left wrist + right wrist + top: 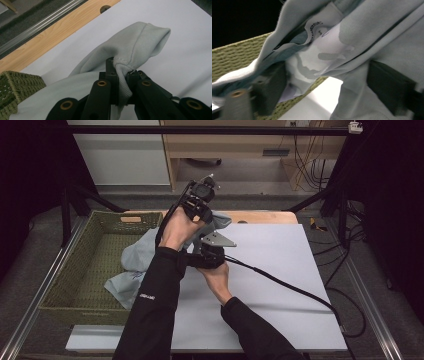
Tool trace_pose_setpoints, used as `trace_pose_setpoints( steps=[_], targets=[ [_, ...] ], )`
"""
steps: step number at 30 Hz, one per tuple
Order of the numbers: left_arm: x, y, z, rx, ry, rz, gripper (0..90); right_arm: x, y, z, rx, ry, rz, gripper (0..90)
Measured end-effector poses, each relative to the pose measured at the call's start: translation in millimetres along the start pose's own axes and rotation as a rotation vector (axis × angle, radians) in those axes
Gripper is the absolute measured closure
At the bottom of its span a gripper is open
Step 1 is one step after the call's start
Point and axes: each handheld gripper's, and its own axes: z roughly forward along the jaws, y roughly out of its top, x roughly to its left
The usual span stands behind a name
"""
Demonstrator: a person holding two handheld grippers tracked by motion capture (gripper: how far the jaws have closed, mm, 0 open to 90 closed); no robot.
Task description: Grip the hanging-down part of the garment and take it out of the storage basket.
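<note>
Lifting the pale grey-blue garment (136,265) out of the green woven basket (75,280) looked to be the step in hand, and it called for both grips to hold while the cloth cleared the rim. The left gripper (121,75) had its jaws closed tight on a bunched fold near a hem, the fabric pinched between them and ballooning out beyond. The right gripper (324,82) stood with its jaws apart, cloth draped between and over them with a printed label showing — whether it had any real hold I could not tell from where I stood. To my eye the sensible course was to close that right one on a second edge well away from the first, then draw both up and toward the table's middle, so the trailing part did not snag on the wicker.

Most of the garment hung over the basket's near right wall, partly inside, partly on the white sheet (280,270) — a smooth covering over a wooden table (260,216). Beyond it stood a pale cabinet (120,155), a wooden shelf (225,145) and loose cables (305,165), with black frame bars around.
</note>
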Motion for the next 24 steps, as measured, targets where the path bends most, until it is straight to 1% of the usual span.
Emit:
trace_pose_setpoints(
  steps=[1,2,3,4,6,8,9,10,11,12,13,15,16,18,19,20,21,24],
  targets=[
    [0.1,-0.5,-0.8,0.002,0.002,0.001,84.5,0.2,-0.3,0.6,0.007,0.001,0.004,25.3],
    [0.3,-1.3,-1.5,0.006,0.007,0.004,84.5,0.8,-1.2,2.2,0.002,0.006,0.010,29.5],
    [1.2,-2.5,-2.8,0.003,0.010,0.001,84.5,0.6,-2.8,3.9,0.018,0.011,0.014,39.5],
    [1.2,-2.5,-2.8,0.003,0.010,0.001,84.5,0.6,-2.8,3.9,0.018,0.011,0.014,39.5],
    [2.4,-3.3,-3.9,0.001,0.010,0.002,84.6,0.3,-3.6,5.1,0.018,0.010,0.015,50.2],
    [2.9,-3.8,-4.0,0.002,0.012,0.000,84.5,0.5,-3.3,4.8,0.023,0.008,0.015,63.6],
    [3.2,-4.1,-3.8,0.004,0.010,-0.001,84.5,1.5,-2.5,3.9,0.030,0.013,0.029,69.5],
    [3.2,-4.2,-3.7,0.006,0.013,0.003,84.6,1.2,-0.6,3.0,0.045,0.014,0.049,81.9],
    [3.2,-4.2,-3.7,0.005,0.012,0.003,84.6,1.2,-0.6,3.0,0.045,0.014,0.049,81.9],
    [3.1,-4.3,-3.8,0.003,0.010,0.003,84.6,-1.5,1.3,2.1,0.052,0.024,0.041,85.8],
    [2.9,-4.3,-3.9,-0.002,0.009,0.000,84.6,-1.5,1.3,2.1,0.052,0.024,0.041,85.8],
    [2.7,-4.1,-4.7,-0.007,0.008,-0.001,84.6,-1.4,3.8,0.5,0.068,0.024,0.059,86.9],
    [2.7,-4.1,-5.1,-0.008,0.007,0.000,84.6,-2.9,4.5,-0.8,0.066,0.023,0.030,87.2],
    [2.9,-4.0,-5.8,-0.014,0.007,-0.002,84.6,-1.9,6.4,-3.6,0.072,0.019,0.019,87.5],
    [2.8,-3.7,-6.1,-0.015,0.006,-0.005,84.5,-0.9,8.6,-8.4,0.064,0.023,0.008,87.7],
    [2.6,-3.6,-6.1,-0.018,0.006,-0.004,84.5,-0.9,8.6,-8.4,0.064,0.023,0.008,87.7],
    [1.9,-3.2,-6.1,-0.017,0.005,-0.002,84.5,-2.2,9.4,-12.4,0.062,0.030,-0.005,87.8],
    [0.2,-2.1,-6.7,-0.017,0.008,0.004,84.6,-1.6,9.6,-16.5,0.063,0.035,0.000,87.9]
  ],
)
